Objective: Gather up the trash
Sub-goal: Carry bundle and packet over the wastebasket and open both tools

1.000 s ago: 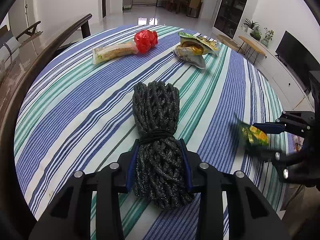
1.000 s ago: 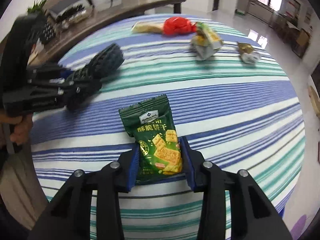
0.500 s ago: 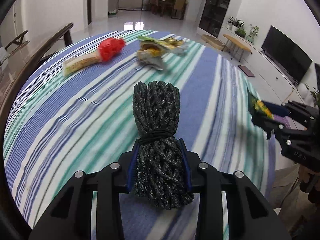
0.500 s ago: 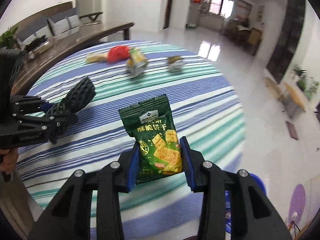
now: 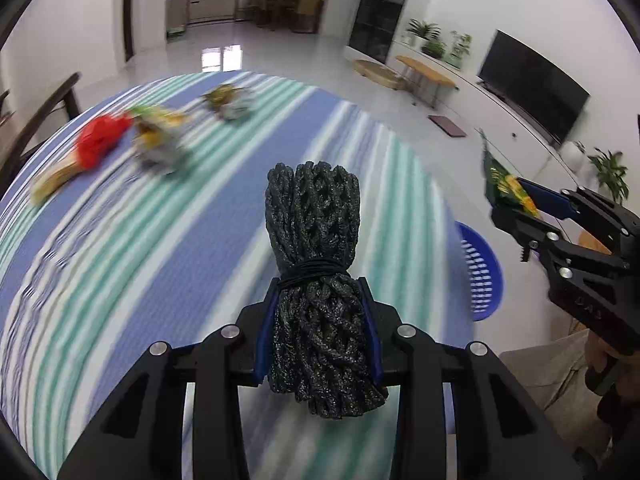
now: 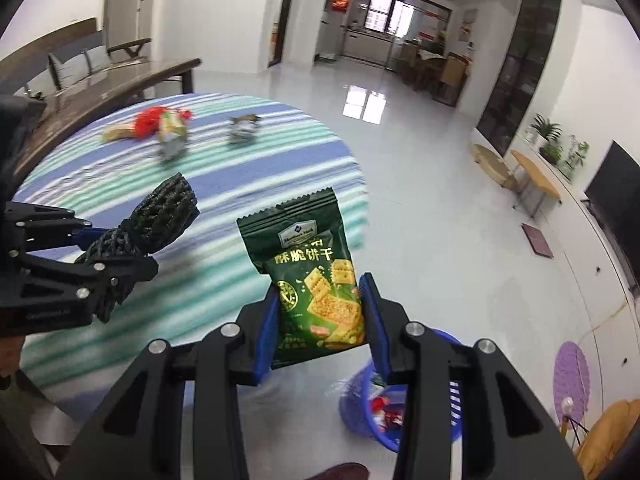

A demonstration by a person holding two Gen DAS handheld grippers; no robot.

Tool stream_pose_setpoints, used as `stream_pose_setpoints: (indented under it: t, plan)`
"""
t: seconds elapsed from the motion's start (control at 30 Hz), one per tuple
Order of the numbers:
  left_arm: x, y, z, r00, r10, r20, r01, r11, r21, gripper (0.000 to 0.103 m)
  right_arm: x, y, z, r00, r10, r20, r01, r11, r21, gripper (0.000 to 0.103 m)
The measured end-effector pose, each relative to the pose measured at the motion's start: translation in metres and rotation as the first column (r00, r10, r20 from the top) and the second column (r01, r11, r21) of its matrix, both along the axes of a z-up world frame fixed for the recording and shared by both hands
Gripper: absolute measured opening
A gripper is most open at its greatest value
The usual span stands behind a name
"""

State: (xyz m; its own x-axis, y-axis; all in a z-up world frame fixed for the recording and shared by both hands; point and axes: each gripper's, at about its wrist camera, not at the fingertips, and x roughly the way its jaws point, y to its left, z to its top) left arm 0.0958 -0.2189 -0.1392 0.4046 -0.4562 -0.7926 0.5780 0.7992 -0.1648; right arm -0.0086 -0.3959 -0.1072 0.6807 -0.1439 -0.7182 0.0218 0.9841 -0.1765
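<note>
My left gripper [image 5: 318, 308] is shut on a bundle of black netting [image 5: 314, 240] tied with a black band, held above the striped tablecloth [image 5: 168, 264]. My right gripper [image 6: 320, 312] is shut on a green cracker packet [image 6: 308, 264], held past the table's edge over the floor. A blue plastic trash basket [image 6: 360, 408] with wrappers in it stands on the floor just below the right gripper. In the left wrist view the right gripper [image 5: 516, 208] with the packet [image 5: 500, 184] hangs at the right, above the basket [image 5: 480, 272]. In the right wrist view the left gripper [image 6: 120, 248] shows at the left with the netting [image 6: 160, 216].
Far across the table lie a red wrapper [image 5: 100, 140], a long pale packet [image 5: 52, 180], a yellow-green snack bag [image 5: 160, 140] and a small crumpled wrapper [image 5: 232, 100]. A dark wooden bench [image 6: 100, 88] runs behind the table. A person's trouser leg [image 5: 552, 368] shows at lower right.
Both grippers have swung to the right with their loads, away from the table's middle toward its edge. The blue basket has come into view below the right gripper.
</note>
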Motion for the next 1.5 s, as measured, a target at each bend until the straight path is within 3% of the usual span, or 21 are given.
stream_pose_setpoints:
  t: [0.17, 0.33, 0.43, 0.57, 0.7, 0.83, 0.93, 0.97, 1.0, 1.03, 1.07, 1.13, 1.17, 1.23, 1.37, 1.43, 1.5]
  plan:
    - [-0.011, -0.063, 0.005, 0.996, -0.089, 0.002, 0.089, 0.996, -0.007, 0.036, -0.007, -0.055, -0.004, 0.997, -0.07, -0.013, 0.07, 0.998, -0.009, 0.037]
    - [-0.02, -0.128, 0.001, 0.987, -0.161, -0.028, 0.161, 0.987, -0.012, 0.036, -0.011, -0.142, -0.026, 0.976, -0.196, -0.091, 0.206, 0.973, 0.108, 0.038]
    - [-0.028, -0.172, -0.01, 0.979, -0.199, -0.052, 0.199, 0.98, -0.01, 0.036, -0.016, -0.199, -0.054, 0.947, -0.272, -0.17, 0.305, 0.928, 0.215, 0.038]
    - [-0.031, -0.232, -0.046, 0.966, -0.233, -0.116, 0.236, 0.972, 0.011, 0.036, -0.027, -0.253, -0.085, 0.905, -0.35, -0.242, 0.419, 0.832, 0.363, 0.038]
    - [-0.032, -0.287, -0.086, 0.953, -0.263, -0.149, 0.27, 0.963, 0.024, 0.037, -0.029, -0.276, -0.092, 0.884, -0.394, -0.251, 0.464, 0.796, 0.387, 0.038]
    - [-0.022, -0.318, -0.117, 0.946, -0.253, -0.202, 0.26, 0.966, 0.008, 0.037, -0.029, -0.293, -0.098, 0.87, -0.422, -0.255, 0.493, 0.761, 0.421, 0.038]
    - [-0.016, -0.336, -0.131, 0.945, -0.261, -0.198, 0.269, 0.963, 0.016, 0.038, -0.03, -0.299, -0.098, 0.861, -0.437, -0.259, 0.508, 0.748, 0.427, 0.04]
    - [-0.016, -0.34, -0.134, 0.944, -0.263, -0.198, 0.272, 0.962, 0.018, 0.039, -0.031, -0.3, -0.099, 0.856, -0.446, -0.263, 0.517, 0.742, 0.426, 0.041]
    - [-0.015, -0.346, -0.139, 0.943, -0.265, -0.198, 0.274, 0.961, 0.018, 0.04, -0.034, -0.305, -0.101, 0.852, -0.454, -0.263, 0.524, 0.737, 0.427, 0.051]
    - [-0.014, -0.351, -0.143, 0.943, -0.269, -0.198, 0.277, 0.961, 0.016, 0.042, -0.036, -0.31, -0.1, 0.849, -0.46, -0.261, 0.529, 0.732, 0.429, 0.062]
    - [-0.012, -0.356, -0.148, 0.944, -0.268, -0.194, 0.277, 0.961, 0.018, 0.045, -0.039, -0.313, -0.098, 0.845, -0.473, -0.251, 0.535, 0.727, 0.431, 0.064]
    - [-0.011, -0.36, -0.155, 0.947, -0.264, -0.181, 0.273, 0.961, 0.03, 0.082, -0.042, -0.317, -0.094, 0.839, -0.49, -0.236, 0.542, 0.721, 0.431, 0.068]
    - [-0.01, -0.361, -0.157, 0.956, -0.249, -0.153, 0.257, 0.966, 0.038, 0.086, -0.045, -0.319, -0.091, 0.835, -0.501, -0.227, 0.547, 0.715, 0.436, 0.07]
    - [-0.01, -0.364, -0.157, 0.963, -0.235, -0.129, 0.241, 0.97, 0.035, 0.09, -0.049, -0.323, -0.085, 0.833, -0.513, -0.209, 0.548, 0.709, 0.443, 0.072]
    - [-0.012, -0.353, -0.145, 0.969, -0.221, -0.114, 0.226, 0.974, 0.028, 0.092, -0.053, -0.309, -0.062, 0.846, -0.518, -0.13, 0.52, 0.743, 0.422, 0.073]
    - [-0.016, -0.338, -0.128, 0.972, -0.221, -0.086, 0.224, 0.974, 0.024, 0.094, -0.06, -0.299, -0.053, 0.847, -0.522, -0.099, 0.511, 0.748, 0.425, 0.088]
    - [-0.024, -0.324, -0.11, 0.974, -0.221, -0.058, 0.222, 0.975, 0.019, 0.096, -0.064, -0.285, -0.045, 0.845, -0.53, -0.068, 0.504, 0.748, 0.431, 0.089]
